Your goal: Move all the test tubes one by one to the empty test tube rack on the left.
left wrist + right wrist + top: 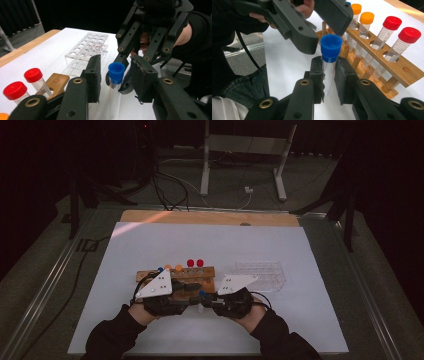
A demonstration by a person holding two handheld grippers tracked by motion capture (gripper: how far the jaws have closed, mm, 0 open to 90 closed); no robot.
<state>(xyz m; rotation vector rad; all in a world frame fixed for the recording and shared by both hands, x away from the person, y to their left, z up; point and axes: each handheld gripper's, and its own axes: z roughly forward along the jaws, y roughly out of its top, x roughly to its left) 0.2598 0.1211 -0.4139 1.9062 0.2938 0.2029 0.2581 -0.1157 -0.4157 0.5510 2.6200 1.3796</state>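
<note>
We see the right hand-held gripper (329, 75) pinching a clear tube with a blue cap (331, 48) by its body, holding it upright just above the white worktop (150, 245), near the person's edge and between the two hands. The left hand-held gripper (115, 77) faces it from the other side; its jaws flank the blue cap with a gap on each side, so they are spread and not pressing, and no earlier view lets us say more. In the high view the tube sits at the middle near edge, just in front of the wooden rack (150, 274). That rack lies slightly left of centre and carries two red-capped tubes (409, 35) and two orange-capped tubes (367, 18) standing in its holes. A clear plastic rack (261, 272) rests to the right of the wooden one, a little apart from it. Both dark sleeves (115, 335) come in from the near edge.
</note>
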